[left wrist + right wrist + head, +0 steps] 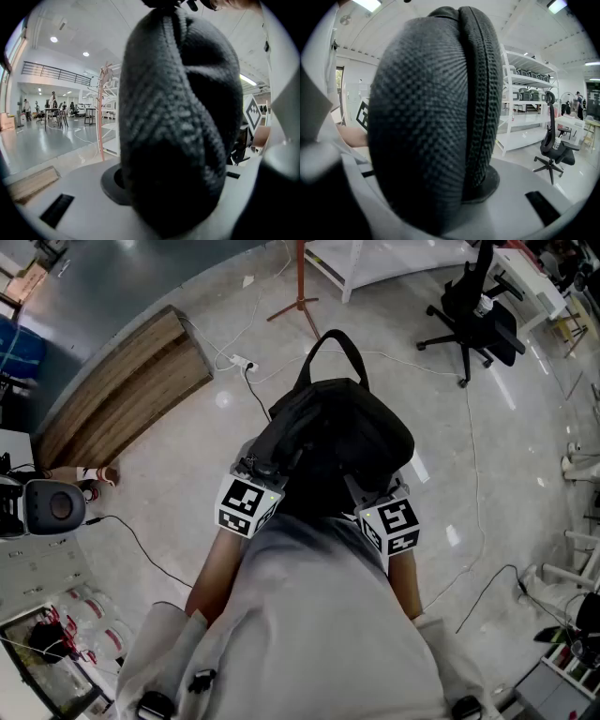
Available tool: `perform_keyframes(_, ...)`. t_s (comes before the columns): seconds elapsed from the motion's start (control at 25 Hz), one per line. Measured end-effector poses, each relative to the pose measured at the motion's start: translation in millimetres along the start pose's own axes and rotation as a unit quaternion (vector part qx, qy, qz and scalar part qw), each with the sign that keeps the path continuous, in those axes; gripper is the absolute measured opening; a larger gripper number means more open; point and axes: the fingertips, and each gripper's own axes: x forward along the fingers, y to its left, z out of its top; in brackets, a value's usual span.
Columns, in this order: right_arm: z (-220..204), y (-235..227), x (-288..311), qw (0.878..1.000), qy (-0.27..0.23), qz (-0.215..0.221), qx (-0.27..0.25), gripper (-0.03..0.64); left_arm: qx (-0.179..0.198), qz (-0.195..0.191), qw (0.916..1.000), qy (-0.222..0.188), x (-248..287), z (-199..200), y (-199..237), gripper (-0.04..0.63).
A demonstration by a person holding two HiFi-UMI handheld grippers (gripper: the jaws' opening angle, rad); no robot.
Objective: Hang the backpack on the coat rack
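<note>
Backpack (342, 432), soft and saggy, is held aloft at near centre, clamped on its padded fabric by left gripper (272, 468) and right gripper (370, 495); its top loop (330, 348) is judged best offered to the far coat rack (301, 282).

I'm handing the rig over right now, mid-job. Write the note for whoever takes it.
Grippers: left gripper shut on the backpack by a woven strap; right gripper shut on a padded strap.
Things: backpack held in front of the person, top handle free; coat rack stands ahead, apart from it.
Done: backpack gripped.
Left: carry it over and hook it on the coat rack.
</note>
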Motion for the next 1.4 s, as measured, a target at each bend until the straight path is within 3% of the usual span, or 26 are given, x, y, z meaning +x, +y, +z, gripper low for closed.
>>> perform_keyframes(0.68, 20.0, -56.2, -33.3, 0.999, -0.023, -0.033, -0.022, 0.132, 0.008, -0.047, 0.9986, -0.022, 45.5, 45.8, -28.0, 0.15)
perform_keyframes(1.12, 33.3, -96.1, 12.4, 0.998, 0.005, -0.051, -0.022, 0.137, -0.021, -0.061, 0.9977, -0.021, 94.2, 47.7, 15.5, 0.15)
perform_keyframes(1.4, 62.7, -130.3, 63.7, 0.998, 0.021, -0.053, -0.011, 0.137, -0.03, -0.067, 0.9972, -0.011, 134.1, 64.7, 70.4, 0.15)
